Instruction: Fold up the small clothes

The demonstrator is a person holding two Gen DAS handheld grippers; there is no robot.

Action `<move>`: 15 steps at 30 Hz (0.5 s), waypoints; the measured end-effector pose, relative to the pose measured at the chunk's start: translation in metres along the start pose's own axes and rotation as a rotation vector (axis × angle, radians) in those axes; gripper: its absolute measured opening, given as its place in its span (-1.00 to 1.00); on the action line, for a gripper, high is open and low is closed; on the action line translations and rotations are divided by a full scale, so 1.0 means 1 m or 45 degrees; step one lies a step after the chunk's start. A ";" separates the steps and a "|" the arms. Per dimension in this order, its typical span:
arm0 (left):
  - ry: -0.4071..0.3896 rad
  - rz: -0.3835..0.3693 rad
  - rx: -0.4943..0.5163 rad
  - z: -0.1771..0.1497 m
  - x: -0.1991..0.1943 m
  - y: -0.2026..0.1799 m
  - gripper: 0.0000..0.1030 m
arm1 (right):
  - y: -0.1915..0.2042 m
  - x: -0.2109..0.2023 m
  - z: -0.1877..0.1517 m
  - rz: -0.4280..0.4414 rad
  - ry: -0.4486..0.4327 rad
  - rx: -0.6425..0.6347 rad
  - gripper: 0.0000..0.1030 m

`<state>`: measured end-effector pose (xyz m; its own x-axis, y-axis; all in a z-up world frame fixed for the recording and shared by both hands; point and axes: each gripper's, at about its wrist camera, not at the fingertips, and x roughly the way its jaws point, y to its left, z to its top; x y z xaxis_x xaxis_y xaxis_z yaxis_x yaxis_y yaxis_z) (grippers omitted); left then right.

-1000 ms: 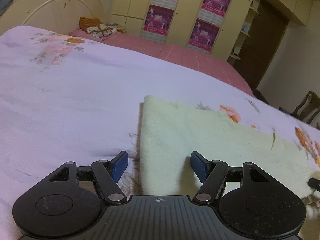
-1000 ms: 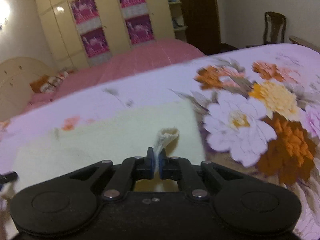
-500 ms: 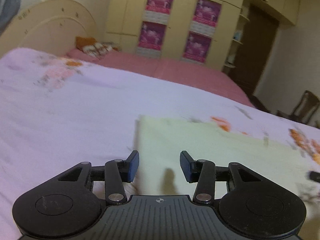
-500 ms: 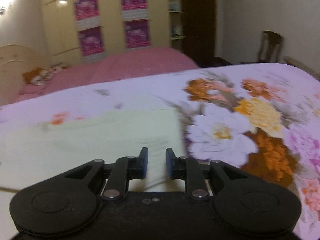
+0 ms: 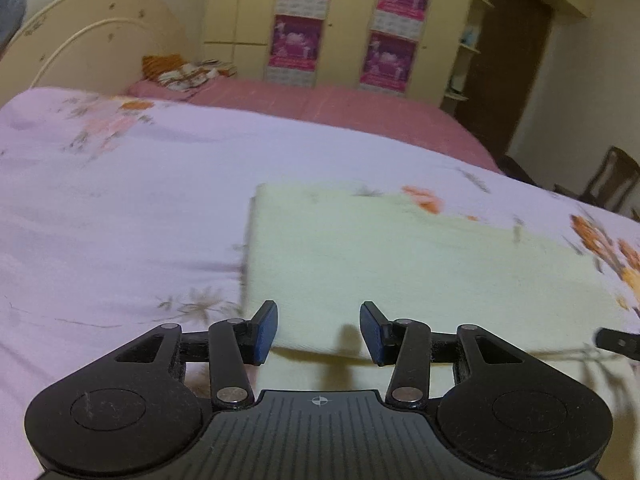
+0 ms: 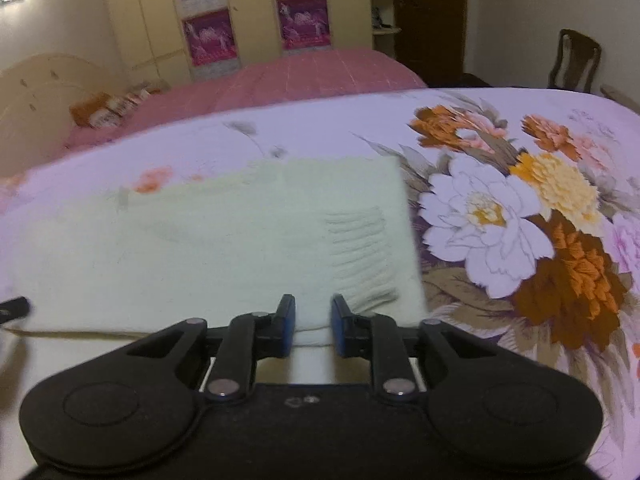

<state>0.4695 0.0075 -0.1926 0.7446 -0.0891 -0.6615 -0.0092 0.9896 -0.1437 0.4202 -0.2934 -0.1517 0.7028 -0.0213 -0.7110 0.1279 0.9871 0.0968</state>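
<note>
Jaws of left gripper (image 5: 319,330) and right gripper (image 6: 313,330) parted, empty, over folded cream cloth (image 6: 224,240).

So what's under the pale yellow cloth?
The cloth lies flat on the lilac floral bedspread, which shows on all sides of it. The print beneath is covered, and folded layers hide anything between them.

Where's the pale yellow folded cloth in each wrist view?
Left wrist: pale yellow folded cloth lies centre to right, its left edge above the left tool's fingers.
Right wrist: it fills the left and centre, with a fringed end near the big printed flowers.
Shared landmark: the cream wardrobe with magenta posters behind the pink bed.
</note>
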 end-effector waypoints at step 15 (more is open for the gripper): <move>0.142 0.005 0.053 -0.036 -0.008 -0.045 -0.12 | 0.031 -0.021 -0.026 0.165 0.091 -0.092 -0.36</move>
<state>0.4398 -0.0402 -0.2068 0.6656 -0.0952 -0.7402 0.0179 0.9936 -0.1116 0.3908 -0.2586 -0.1522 0.6583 0.1158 -0.7438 -0.0133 0.9897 0.1424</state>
